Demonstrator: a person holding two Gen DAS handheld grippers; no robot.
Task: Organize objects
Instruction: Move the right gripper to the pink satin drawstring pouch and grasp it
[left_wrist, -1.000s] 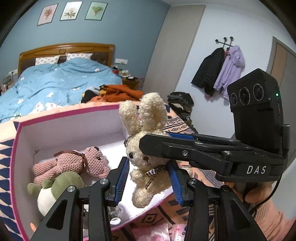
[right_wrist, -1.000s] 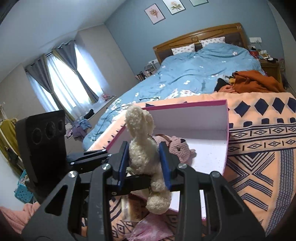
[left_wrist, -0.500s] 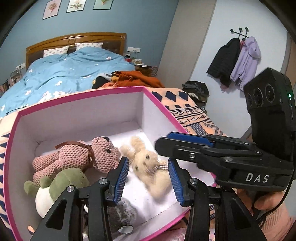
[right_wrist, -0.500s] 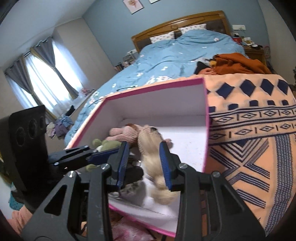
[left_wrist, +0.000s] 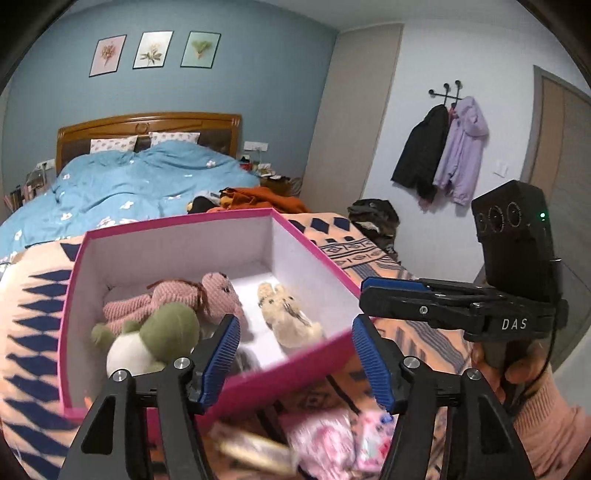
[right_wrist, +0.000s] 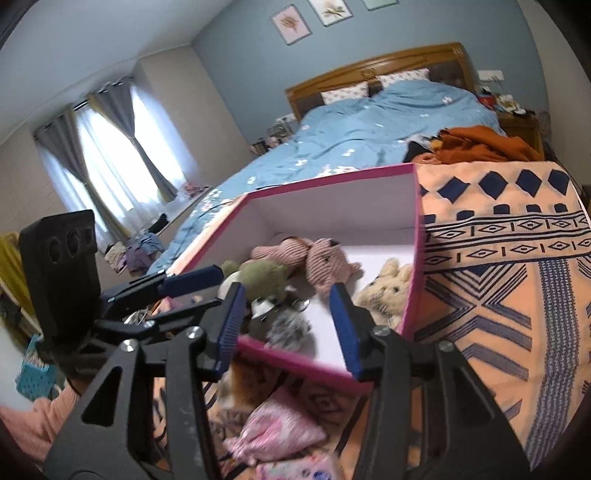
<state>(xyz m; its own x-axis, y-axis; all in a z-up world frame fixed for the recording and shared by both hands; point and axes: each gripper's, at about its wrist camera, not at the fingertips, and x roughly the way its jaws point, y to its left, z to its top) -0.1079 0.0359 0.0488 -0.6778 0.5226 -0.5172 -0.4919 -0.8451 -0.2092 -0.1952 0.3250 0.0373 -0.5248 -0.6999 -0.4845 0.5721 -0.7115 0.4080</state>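
The cream bunny (left_wrist: 286, 314), clamped by both grippers a second ago, now lies in the pink box (left_wrist: 314, 350). Left wrist view: the left gripper (left_wrist: 295, 360) has just widened, empty. Right wrist view: the right gripper (right_wrist: 288, 325) has likewise just opened, holding nothing.

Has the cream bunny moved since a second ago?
Yes. The cream bunny has gone from upright over the near rim of the pink box to lying on its floor, beside the pink bear.
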